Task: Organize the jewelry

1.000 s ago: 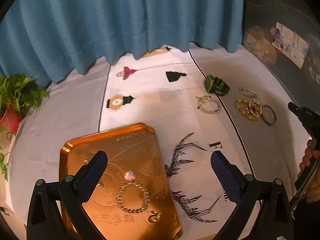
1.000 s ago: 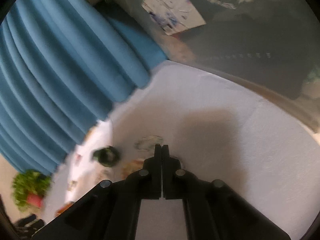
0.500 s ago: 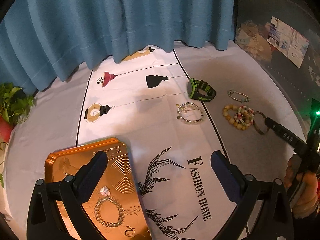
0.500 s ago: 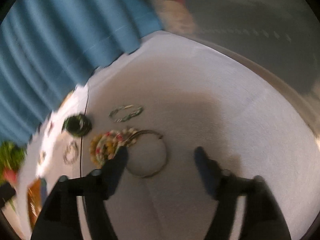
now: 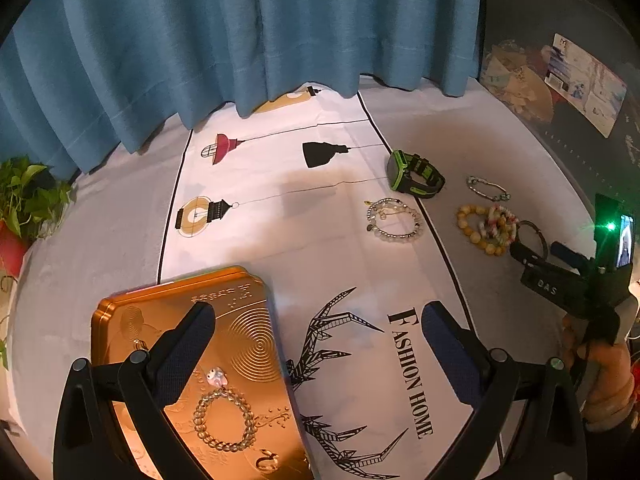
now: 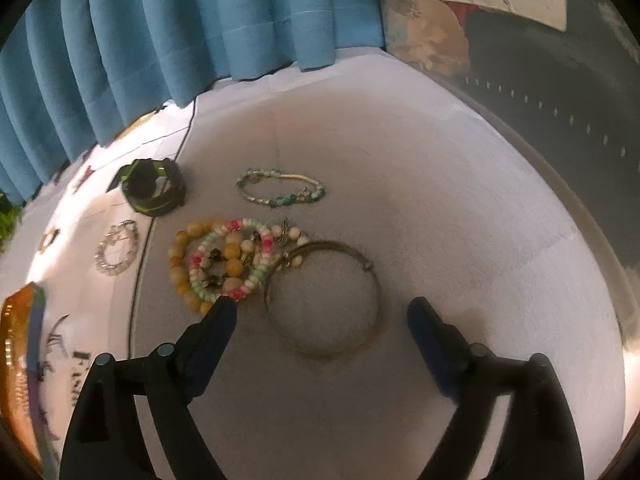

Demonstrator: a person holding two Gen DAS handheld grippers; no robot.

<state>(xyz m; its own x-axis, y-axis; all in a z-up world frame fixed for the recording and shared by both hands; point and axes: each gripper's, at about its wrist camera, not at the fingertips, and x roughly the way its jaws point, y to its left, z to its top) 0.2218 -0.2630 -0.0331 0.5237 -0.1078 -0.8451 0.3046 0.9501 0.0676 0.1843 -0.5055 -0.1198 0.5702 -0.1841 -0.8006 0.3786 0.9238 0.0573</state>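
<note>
Thin metal bangle [image 6: 322, 298] lies flat on the grey cloth, a round hoop with no real long axis, its clasp end toward the bead pile. It sits between the spread fingers of the right gripper [image 6: 322, 312], fingers wide apart, nothing held. Left fingertip [image 6: 222, 312] overlaps the edge of the yellow bead bracelet [image 6: 182, 268], which is tangled with the pink-and-white bead bracelet [image 6: 236, 256], both touching the bangle's left rim. Beyond them, the green-stone chain bracelet [image 6: 280, 190] runs left-right. Green-black watch [image 6: 154, 192] stands on its strap loop at the printed cloth's border; clear bead bracelet [image 6: 116, 246] lies on the print.

Left gripper [image 5: 316, 328] hovers wide open, empty, over the orange tin [image 5: 240, 344], which holds a clear beaded bracelet [image 5: 224, 420].
</note>
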